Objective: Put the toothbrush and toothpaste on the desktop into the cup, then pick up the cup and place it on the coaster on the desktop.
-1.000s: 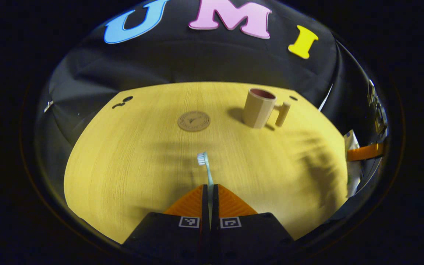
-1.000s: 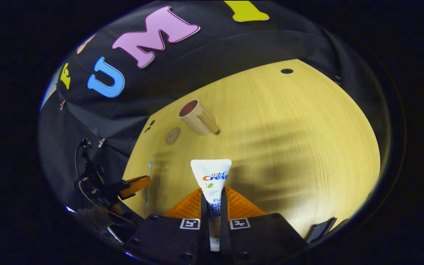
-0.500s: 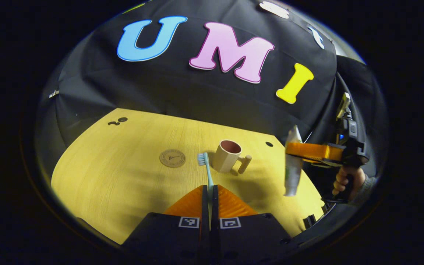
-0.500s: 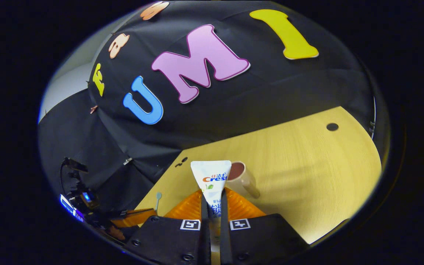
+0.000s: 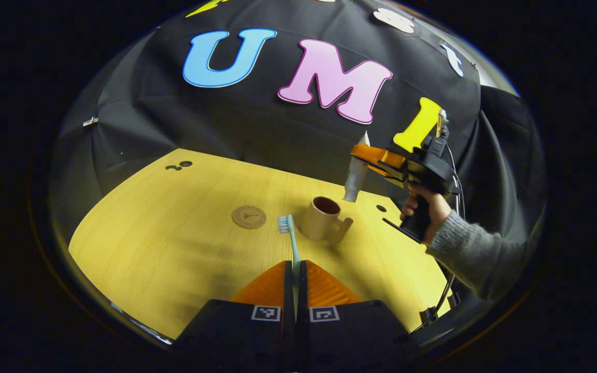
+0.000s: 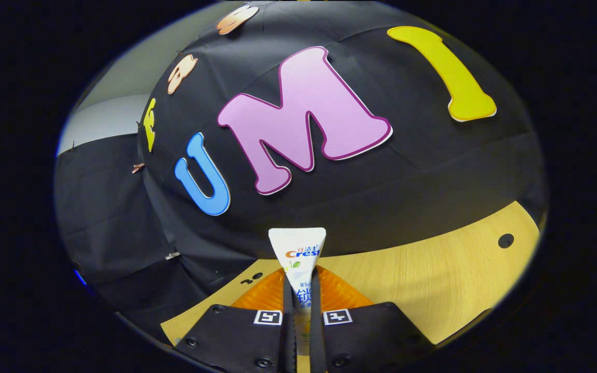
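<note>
In the left gripper view my left gripper point(image 5: 295, 265) is shut on a pale blue toothbrush point(image 5: 289, 233), bristles pointing away, held above the wooden desktop point(image 5: 164, 238). Beyond its head stands a beige cup point(image 5: 321, 218) with a side handle, and a round brown coaster point(image 5: 249, 216) lies to the cup's left. The right gripper point(image 5: 361, 154), held by a hand in a grey sleeve, hangs over the cup with a white toothpaste tube point(image 5: 355, 173) upright, its lower end just above the cup's rim. In the right gripper view my right gripper point(image 6: 298, 277) is shut on the toothpaste tube point(image 6: 298, 250).
Small dark holes sit in the desktop at the far left point(image 5: 179, 166) and behind the cup point(image 5: 380, 208). The black cloth wall rises right behind the table's far edge. The person's forearm point(image 5: 467, 254) reaches in from the right.
The right gripper has risen and swung left, bringing the toothpaste from beside the table's right edge to just over the cup. The left gripper with the toothbrush has barely shifted.
</note>
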`<state>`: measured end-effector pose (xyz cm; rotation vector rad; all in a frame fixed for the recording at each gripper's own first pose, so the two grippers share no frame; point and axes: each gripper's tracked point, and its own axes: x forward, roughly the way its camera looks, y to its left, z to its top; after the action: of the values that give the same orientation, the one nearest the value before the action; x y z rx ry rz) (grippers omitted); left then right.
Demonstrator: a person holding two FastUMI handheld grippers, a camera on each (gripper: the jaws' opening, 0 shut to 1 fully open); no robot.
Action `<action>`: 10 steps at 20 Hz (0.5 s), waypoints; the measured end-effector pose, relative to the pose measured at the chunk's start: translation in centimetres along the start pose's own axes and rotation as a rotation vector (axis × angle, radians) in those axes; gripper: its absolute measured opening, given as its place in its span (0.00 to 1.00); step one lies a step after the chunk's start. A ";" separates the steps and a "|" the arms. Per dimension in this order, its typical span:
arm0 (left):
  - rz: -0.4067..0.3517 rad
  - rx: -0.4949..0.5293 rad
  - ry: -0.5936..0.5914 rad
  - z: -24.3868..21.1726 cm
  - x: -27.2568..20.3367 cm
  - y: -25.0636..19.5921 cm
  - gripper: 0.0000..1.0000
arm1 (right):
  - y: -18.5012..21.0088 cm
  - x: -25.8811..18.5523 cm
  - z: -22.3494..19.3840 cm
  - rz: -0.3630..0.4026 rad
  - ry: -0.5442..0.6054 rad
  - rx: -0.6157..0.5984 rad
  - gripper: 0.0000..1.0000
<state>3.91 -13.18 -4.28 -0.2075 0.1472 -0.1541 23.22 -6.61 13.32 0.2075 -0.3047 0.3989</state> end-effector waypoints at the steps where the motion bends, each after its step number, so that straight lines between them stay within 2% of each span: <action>1: 0.014 -0.005 0.004 -0.3 -0.1 0.3 0.06 | -0.4 0.9 -0.7 -0.005 0.003 -0.011 0.14; 9: 0.041 -0.041 -0.013 -0.6 -0.3 0.8 0.06 | -1.9 3.6 -6.9 -0.013 0.100 -0.133 0.14; 10: 0.042 -0.044 -0.015 -0.7 -0.2 0.8 0.01 | -2.1 3.8 -7.7 -0.020 0.112 -0.150 0.13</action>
<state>3.69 -12.49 -5.06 -0.2494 0.1398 -0.1072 29.39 -5.22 7.11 0.0411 -0.2210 0.3646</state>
